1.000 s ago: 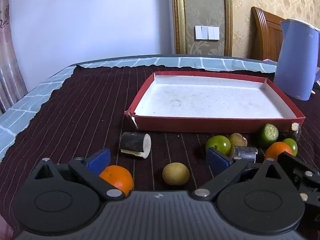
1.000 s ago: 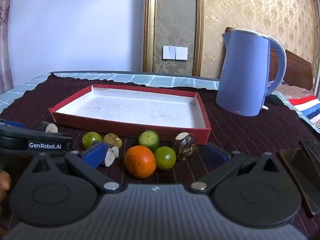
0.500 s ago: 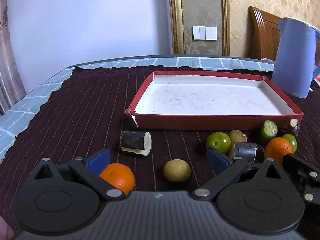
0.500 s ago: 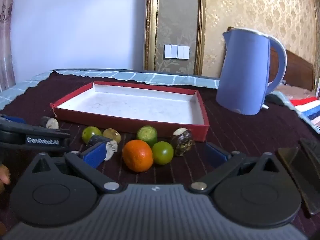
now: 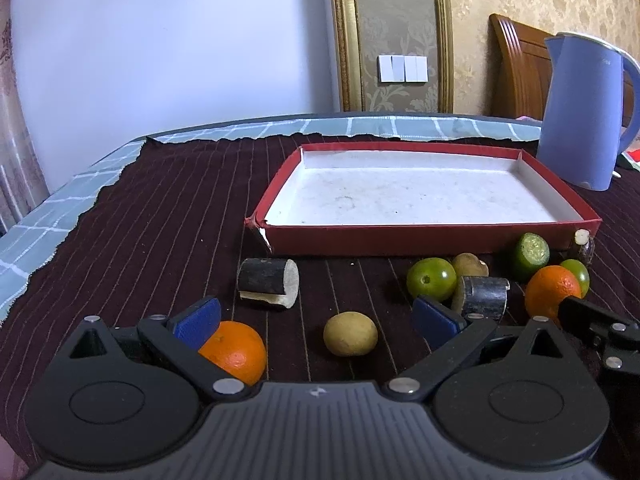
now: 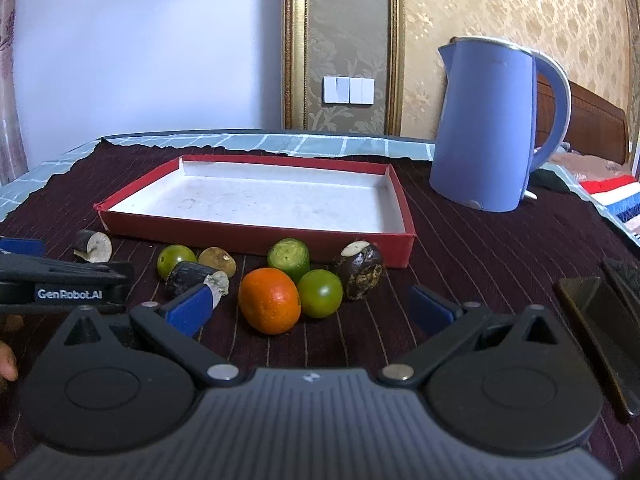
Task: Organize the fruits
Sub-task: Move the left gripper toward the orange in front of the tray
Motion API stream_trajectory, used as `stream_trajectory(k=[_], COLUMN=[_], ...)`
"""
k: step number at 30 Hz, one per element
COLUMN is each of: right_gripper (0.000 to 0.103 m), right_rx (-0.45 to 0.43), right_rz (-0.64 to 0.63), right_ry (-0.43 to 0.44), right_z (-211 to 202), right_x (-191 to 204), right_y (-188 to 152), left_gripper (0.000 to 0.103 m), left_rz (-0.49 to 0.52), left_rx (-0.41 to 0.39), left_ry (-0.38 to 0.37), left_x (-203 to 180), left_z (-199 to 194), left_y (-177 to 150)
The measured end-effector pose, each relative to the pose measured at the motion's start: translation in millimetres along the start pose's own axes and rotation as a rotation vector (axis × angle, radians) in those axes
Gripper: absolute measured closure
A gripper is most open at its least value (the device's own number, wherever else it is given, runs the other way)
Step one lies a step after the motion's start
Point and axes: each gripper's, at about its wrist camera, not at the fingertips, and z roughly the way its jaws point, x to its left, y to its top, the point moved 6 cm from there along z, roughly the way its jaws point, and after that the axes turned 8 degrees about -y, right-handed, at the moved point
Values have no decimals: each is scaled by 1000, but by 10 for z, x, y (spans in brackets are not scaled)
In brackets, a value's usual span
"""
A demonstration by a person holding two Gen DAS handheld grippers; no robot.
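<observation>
An empty red tray (image 5: 420, 236) (image 6: 256, 236) with a white floor lies on the dark cloth. In front of it sit loose fruits: an orange (image 5: 236, 350), a yellowish fruit (image 5: 350, 333), a dark cut piece (image 5: 267, 283), a green fruit (image 5: 431, 279). My left gripper (image 5: 318, 320) is open, low over the cloth, with the orange beside its left finger and the yellowish fruit between the fingers. My right gripper (image 6: 310, 310) is open too, with another orange (image 6: 270, 300) and a green fruit (image 6: 320, 293) just ahead between its fingers.
A blue kettle (image 6: 492, 128) (image 5: 584, 112) stands right of the tray. Dark flat objects (image 6: 600, 332) lie on the cloth at the right. The left gripper's body (image 6: 60, 286) reaches in from the left of the right wrist view. A wooden headboard stands behind the kettle.
Both views have shifted slightly: the fruits and the tray sit a little further ahead and higher in both views. No fruit has moved, and both grippers stay open.
</observation>
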Motion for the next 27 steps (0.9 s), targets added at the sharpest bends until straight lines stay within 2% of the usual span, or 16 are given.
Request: stream_trajectory(k=[13, 17, 23, 27], right_gripper=[0, 0, 0, 0], right_rx=[3, -17, -5, 6], right_rz=[26, -19, -15, -16], right_ry=[-2, -26, -8, 4], right_z=[35, 14, 5, 12], right_x=[-45, -66, -82, -68], right_y=[-32, -39, -90, -112], left_gripper=[0, 0, 0, 0], left_rz=[8, 9, -7, 14], left_rx=[-3, -3, -11, -25], left_ry=[-23, -36, -104, -117], left_x=[40, 124, 245, 298], left_z=[-55, -99, -174, -193], left_y=[-50, -110, -190, -232])
